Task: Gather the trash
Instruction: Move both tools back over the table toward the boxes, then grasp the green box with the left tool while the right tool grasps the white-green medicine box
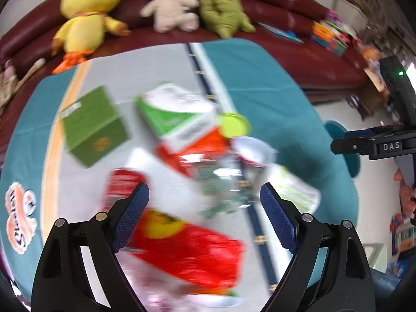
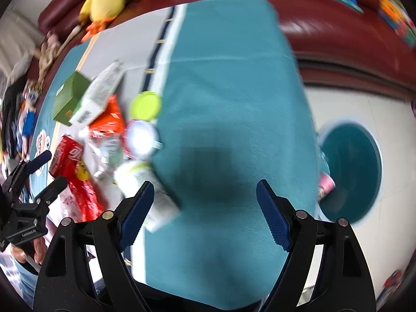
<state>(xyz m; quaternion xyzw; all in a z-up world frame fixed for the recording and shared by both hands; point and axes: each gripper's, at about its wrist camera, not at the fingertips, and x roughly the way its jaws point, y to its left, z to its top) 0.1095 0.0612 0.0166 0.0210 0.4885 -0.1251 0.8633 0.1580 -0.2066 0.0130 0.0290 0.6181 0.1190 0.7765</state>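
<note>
Trash lies in a pile on the cloth-covered table [image 1: 260,78]: a green box [image 1: 93,127], a green and white carton [image 1: 176,111], an orange wrapper [image 1: 197,148], a yellow-green lid [image 1: 234,125], a white cup [image 1: 253,150], a red can [image 1: 122,184], a crumpled clear wrapper [image 1: 223,189], a red snack bag [image 1: 192,249] and a white and green cup [image 1: 296,189]. My left gripper [image 1: 204,208] is open above the red bag and clear wrapper. My right gripper [image 2: 205,202] is open over bare teal cloth, with the white and green cup [image 2: 145,189] by its left finger.
A teal bin [image 2: 351,169] stands on the floor to the right of the table, with a pink item [image 2: 326,183] at its rim. A dark red sofa [image 1: 286,18] behind the table holds a yellow duck [image 1: 88,7], a white plush [image 1: 169,7] and a green plush [image 1: 221,5].
</note>
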